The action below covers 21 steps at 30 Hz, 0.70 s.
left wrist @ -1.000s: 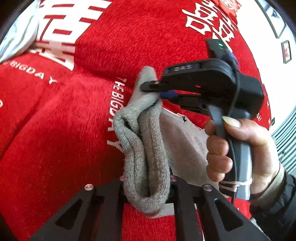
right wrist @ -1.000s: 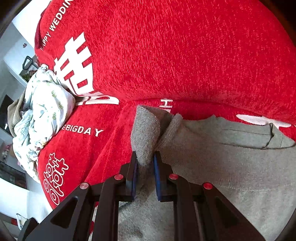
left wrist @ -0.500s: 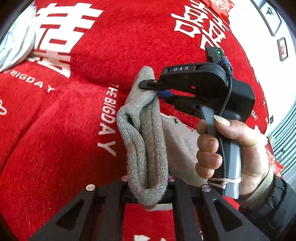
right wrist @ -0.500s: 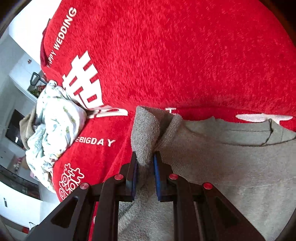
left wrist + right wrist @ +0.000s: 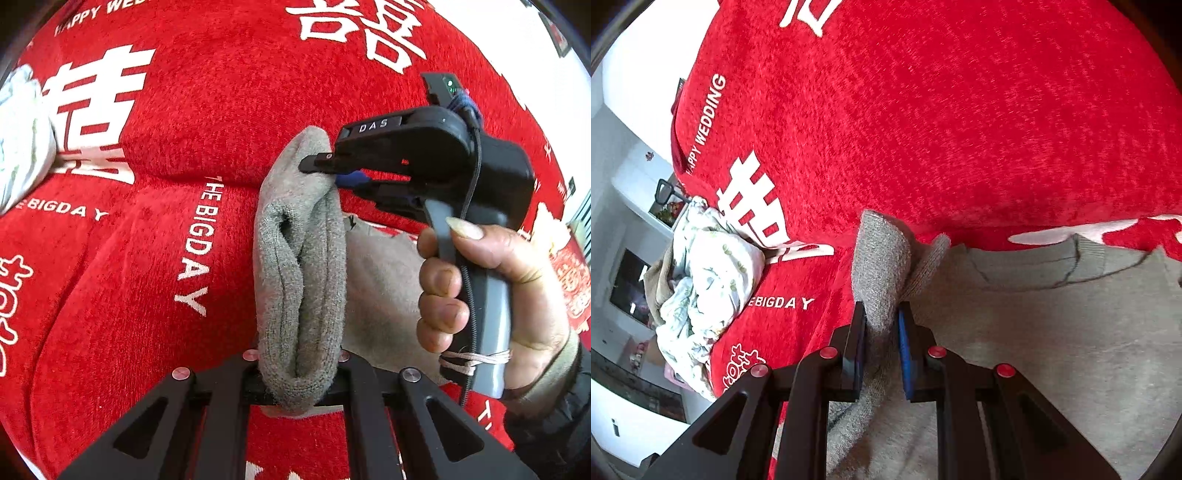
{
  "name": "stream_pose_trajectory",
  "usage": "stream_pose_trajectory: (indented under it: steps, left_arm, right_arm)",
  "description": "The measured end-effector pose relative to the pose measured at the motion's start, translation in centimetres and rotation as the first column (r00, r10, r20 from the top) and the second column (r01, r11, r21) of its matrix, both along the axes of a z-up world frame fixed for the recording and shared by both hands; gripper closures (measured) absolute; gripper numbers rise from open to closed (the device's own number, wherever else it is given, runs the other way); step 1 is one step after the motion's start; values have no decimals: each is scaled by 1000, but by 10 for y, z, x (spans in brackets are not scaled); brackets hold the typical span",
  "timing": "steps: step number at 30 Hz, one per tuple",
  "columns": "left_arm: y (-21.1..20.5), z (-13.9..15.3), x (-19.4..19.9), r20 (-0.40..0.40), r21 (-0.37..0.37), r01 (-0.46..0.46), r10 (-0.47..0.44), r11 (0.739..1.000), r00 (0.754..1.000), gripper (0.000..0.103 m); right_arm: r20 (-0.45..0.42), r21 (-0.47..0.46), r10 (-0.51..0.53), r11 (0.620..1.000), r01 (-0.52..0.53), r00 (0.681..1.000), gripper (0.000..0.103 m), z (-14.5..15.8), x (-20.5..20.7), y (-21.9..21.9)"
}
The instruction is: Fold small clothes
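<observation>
A grey knitted garment point(image 5: 380, 291) lies on a red sofa. Its sleeve point(image 5: 299, 288) is lifted and stretched between both grippers. My left gripper point(image 5: 297, 384) is shut on the sleeve's near end, the fabric bunched between the fingers. My right gripper point(image 5: 325, 171), held by a hand, is shut on the sleeve's far end. In the right wrist view the right gripper point(image 5: 881, 332) pinches the grey sleeve point(image 5: 879, 258), and the garment's body point(image 5: 1052, 332) with its neckline spreads to the right.
The red sofa cover point(image 5: 147, 277) with white lettering covers seat and backrest point(image 5: 923, 110). A pile of white patterned clothes point(image 5: 705, 280) lies at the sofa's left end, also at the left edge of the left wrist view point(image 5: 18, 136). A white wall and shelf lie beyond.
Both grippers have kept their hold on the sleeve and shifted together slightly to the right along the sofa; the sofa lettering and clothes pile drift in view.
</observation>
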State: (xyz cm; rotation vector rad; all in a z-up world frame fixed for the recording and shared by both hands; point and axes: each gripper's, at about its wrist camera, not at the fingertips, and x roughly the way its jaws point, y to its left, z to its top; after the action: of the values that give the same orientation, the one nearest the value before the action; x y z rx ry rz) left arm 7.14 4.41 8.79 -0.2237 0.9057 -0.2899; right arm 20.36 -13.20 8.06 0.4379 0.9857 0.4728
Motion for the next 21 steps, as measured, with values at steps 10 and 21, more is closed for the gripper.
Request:
stream_pose_trajectory:
  steps: [10,21]
  left_arm:
    - [-40,6,-3,-7,95,40,-39,995,999,95]
    - [-78,11,-7,-14,126,103,-102,987,995,95]
  right_arm:
    - [8,37,-23,999,23,1000,86,10,-8,-35]
    - [9,108,-57,993,56,998,86,10,-17,-85]
